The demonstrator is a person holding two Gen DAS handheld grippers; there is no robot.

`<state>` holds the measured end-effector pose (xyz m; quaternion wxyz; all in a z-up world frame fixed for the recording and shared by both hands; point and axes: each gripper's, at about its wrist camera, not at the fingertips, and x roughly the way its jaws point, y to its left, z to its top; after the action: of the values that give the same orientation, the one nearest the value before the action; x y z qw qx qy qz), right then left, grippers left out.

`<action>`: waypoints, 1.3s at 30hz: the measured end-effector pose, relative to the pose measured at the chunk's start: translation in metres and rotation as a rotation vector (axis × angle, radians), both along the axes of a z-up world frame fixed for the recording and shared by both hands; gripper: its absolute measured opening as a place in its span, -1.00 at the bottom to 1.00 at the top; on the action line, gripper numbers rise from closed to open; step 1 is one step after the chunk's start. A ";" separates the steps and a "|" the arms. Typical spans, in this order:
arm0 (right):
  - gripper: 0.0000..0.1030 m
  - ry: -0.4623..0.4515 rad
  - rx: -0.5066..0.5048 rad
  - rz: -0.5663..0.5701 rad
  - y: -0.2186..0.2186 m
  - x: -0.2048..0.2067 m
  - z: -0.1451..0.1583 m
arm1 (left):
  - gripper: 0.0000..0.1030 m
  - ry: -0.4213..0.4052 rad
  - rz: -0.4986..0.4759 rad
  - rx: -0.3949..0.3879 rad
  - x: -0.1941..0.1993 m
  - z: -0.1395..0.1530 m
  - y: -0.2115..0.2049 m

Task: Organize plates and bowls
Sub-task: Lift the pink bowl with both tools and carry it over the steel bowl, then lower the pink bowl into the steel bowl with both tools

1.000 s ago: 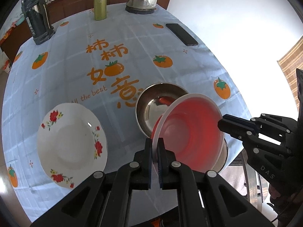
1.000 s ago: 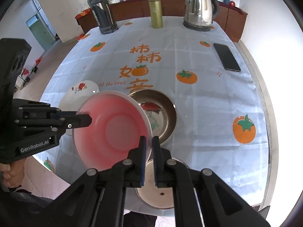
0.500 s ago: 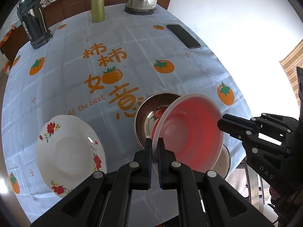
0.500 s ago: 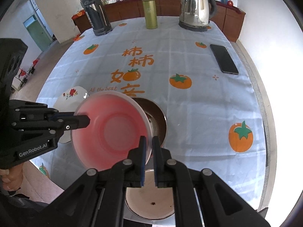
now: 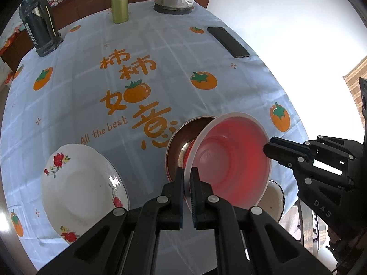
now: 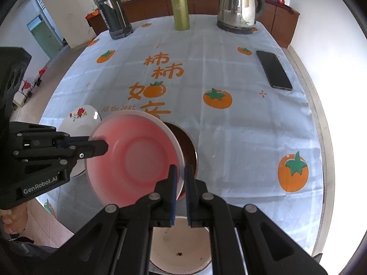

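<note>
Persimmon tablecloth [image 5: 174, 52], one pink bowl [image 5: 231, 165] pinched by both tongs, left tongs [image 5: 187, 178], right tongs [image 6: 180, 176]

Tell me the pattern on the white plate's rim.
Red flowers on the white plate; clearest in left wrist view.

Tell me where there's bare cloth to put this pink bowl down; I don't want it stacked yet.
Bare cloth lies between the phone and the metal bowl, and mid-table before the kettle and green flask. The near edge is crowded: flowered plate, metal bowl, enamel bowl.
</note>
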<state>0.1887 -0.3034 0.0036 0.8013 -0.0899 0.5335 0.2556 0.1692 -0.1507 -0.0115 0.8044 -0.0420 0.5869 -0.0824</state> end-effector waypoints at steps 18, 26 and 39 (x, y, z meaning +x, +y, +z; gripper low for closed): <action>-0.89 0.043 -0.028 0.010 0.005 0.021 -0.017 | -0.88 0.058 0.031 -0.014 0.014 -0.017 0.001; -0.89 0.058 -0.035 0.021 0.007 0.024 -0.022 | -0.88 0.071 0.034 -0.008 0.014 -0.022 0.001; -0.88 0.071 -0.040 0.029 0.008 0.026 -0.029 | -0.88 0.084 0.032 -0.011 0.013 -0.027 0.000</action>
<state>0.2150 -0.2958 -0.0258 0.7761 -0.1042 0.5652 0.2594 0.1827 -0.1509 -0.0381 0.7799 -0.0591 0.6190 -0.0711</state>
